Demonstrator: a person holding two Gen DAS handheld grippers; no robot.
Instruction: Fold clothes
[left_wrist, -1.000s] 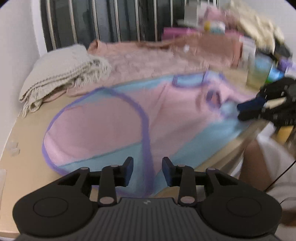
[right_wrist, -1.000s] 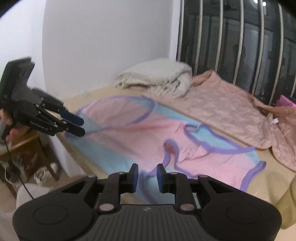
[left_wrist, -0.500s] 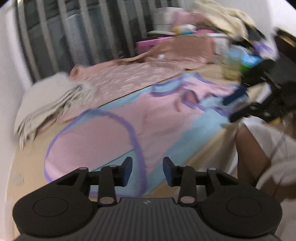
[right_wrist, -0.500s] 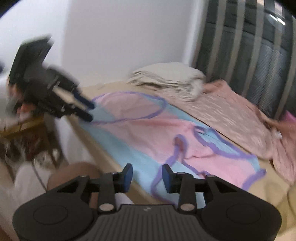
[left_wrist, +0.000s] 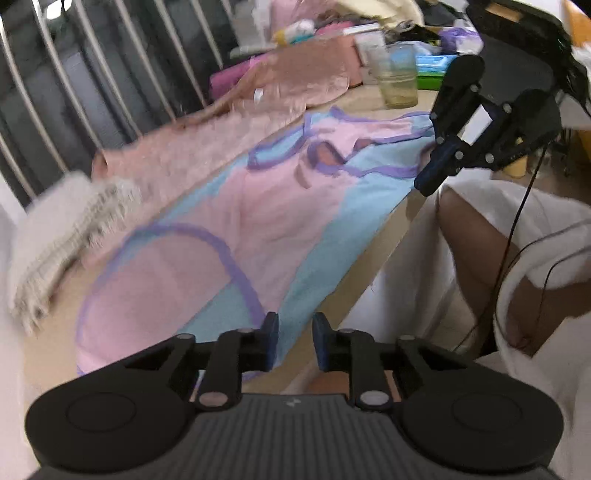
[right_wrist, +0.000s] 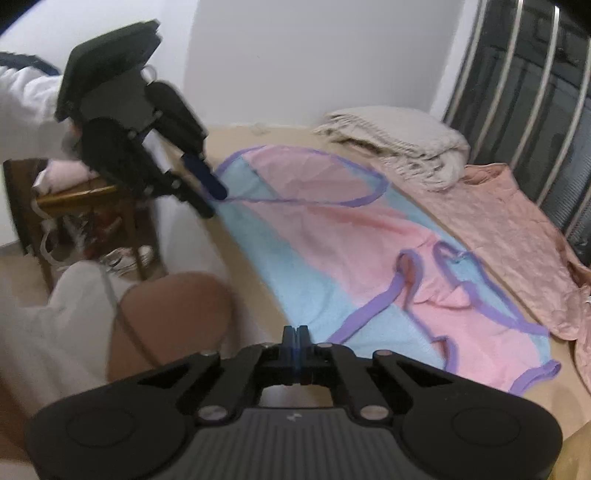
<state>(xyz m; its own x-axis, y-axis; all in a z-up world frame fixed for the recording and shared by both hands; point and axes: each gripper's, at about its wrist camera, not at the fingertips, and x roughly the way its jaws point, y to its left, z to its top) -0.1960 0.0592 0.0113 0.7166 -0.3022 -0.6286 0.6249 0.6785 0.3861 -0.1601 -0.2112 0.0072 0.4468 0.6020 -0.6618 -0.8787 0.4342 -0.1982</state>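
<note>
A pink and light-blue sleeveless garment (left_wrist: 258, 221) with purple trim lies flat along the beige table (left_wrist: 369, 266), neck end toward the right. My left gripper (left_wrist: 295, 334) hovers at its near blue edge by the hem; its jaws are closing with a gap still between them, and no cloth is pressed. From the right wrist view, the left gripper (right_wrist: 212, 201) sits at the garment's (right_wrist: 332, 236) hem corner. My right gripper (right_wrist: 295, 332) is shut, pads together, at the near blue edge by the armhole; no pinched cloth shows. The right gripper (left_wrist: 424, 186) is at the table's edge.
A folded beige knit blanket (right_wrist: 406, 140) and a salmon quilted garment (right_wrist: 517, 229) lie behind, against the barred window (left_wrist: 74, 74). A plastic cup (left_wrist: 397, 81) and clutter stand at the far right. The person's knee (right_wrist: 173, 314) is by the table; a wooden chair (right_wrist: 74, 192) stands left.
Both hands rolled and sank toward the garment's near edge. The right jaws widened, then shut fully. The left jaws narrowed a little.
</note>
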